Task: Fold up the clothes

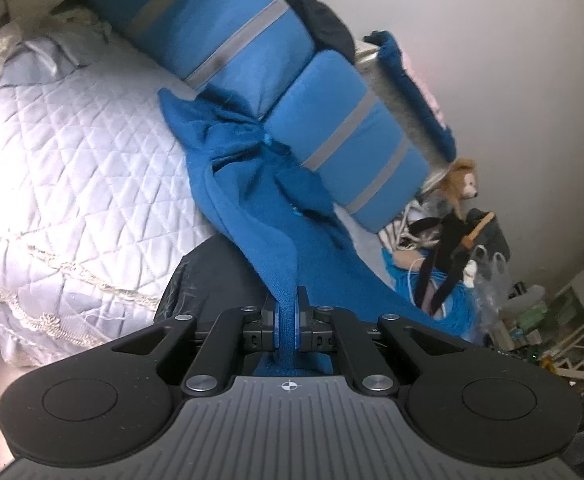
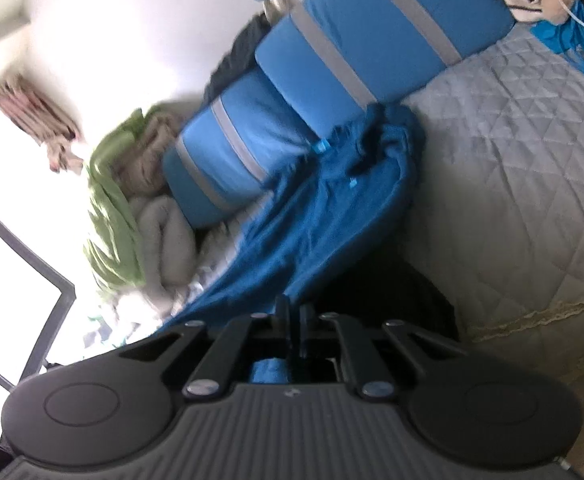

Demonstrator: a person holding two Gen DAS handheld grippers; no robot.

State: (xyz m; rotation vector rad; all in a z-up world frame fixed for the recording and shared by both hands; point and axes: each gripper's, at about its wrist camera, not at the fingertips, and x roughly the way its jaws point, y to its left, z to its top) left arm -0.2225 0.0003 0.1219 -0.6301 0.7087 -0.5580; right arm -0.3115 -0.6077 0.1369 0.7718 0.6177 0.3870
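Across the quilted bed (image 1: 71, 140), your blue garment (image 1: 251, 184) lies crumpled against two blue striped cushions (image 1: 231, 32) and stretches back to both tools. Your left tool (image 1: 286, 312) is clamped on a folded edge of it. Your right tool (image 2: 294, 320) has its jaws together, seemingly pinching the same cloth.

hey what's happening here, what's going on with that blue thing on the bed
A person is working a claw in each hand to fold a blue garment on the quilted bedspread. The left claw is shut on a bunched edge of the fabric. The right claw is also closed at another edge of it, though its grip is hard to see. The garment is still crumpled against the striped blue cushions.
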